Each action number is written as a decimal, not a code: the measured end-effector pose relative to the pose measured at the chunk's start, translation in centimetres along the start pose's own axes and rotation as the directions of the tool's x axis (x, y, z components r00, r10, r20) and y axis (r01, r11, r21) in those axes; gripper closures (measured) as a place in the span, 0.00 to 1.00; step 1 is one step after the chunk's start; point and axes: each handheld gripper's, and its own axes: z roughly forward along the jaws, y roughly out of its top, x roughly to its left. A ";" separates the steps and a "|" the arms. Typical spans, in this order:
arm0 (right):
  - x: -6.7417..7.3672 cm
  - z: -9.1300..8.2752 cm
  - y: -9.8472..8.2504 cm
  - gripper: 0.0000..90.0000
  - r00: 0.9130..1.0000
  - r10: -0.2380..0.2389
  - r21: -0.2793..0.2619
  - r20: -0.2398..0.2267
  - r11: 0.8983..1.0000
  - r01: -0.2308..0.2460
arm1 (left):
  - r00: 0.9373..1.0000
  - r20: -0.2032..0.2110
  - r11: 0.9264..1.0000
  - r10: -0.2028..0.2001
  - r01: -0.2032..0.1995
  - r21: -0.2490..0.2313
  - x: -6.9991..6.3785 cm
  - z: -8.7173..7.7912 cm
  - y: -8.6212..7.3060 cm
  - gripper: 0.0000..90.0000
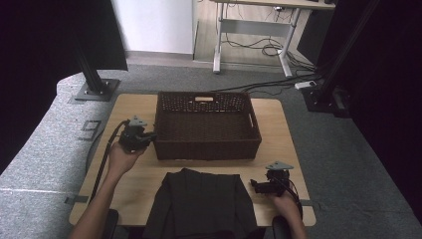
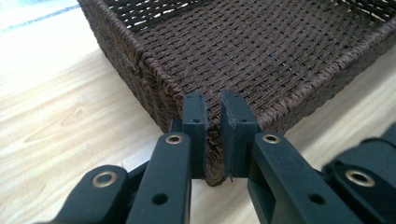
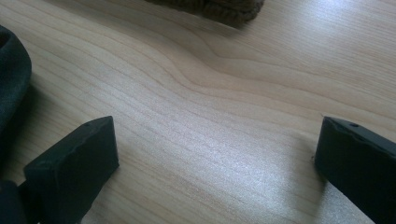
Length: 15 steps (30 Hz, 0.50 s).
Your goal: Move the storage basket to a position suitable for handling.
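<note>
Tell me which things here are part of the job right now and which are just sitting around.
Part of the job:
- wicker basket, its near left corner clamped
- left gripper, shut on that corner
- dark garment, folded on the table in front of the basket
- right gripper, open beside the garment

Just sitting around:
- desk on the floor behind
- cables under the desk
</note>
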 end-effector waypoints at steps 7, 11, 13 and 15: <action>0.0 0.0 0.0 0.00 1.000 0.000 0.000 0.000 1.000 0.000 | 0.998 -0.067 0.998 -0.021 0.024 0.053 0.5 1.5 1.1 0.67; 0.0 0.0 0.0 0.00 1.000 -0.002 0.000 0.000 1.000 0.002 | 0.997 -0.065 0.998 -0.040 0.043 0.053 0.8 2.1 1.2 0.74; 0.0 0.0 0.0 0.00 1.000 -0.001 -0.001 0.001 1.000 0.001 | 0.997 -0.076 0.999 -0.022 0.025 0.044 0.6 1.8 1.0 0.78; 0.0 0.0 0.0 0.00 1.000 0.000 0.000 0.001 1.000 0.000 | 0.996 -0.089 0.999 -0.001 0.005 0.045 0.3 1.5 0.8 0.79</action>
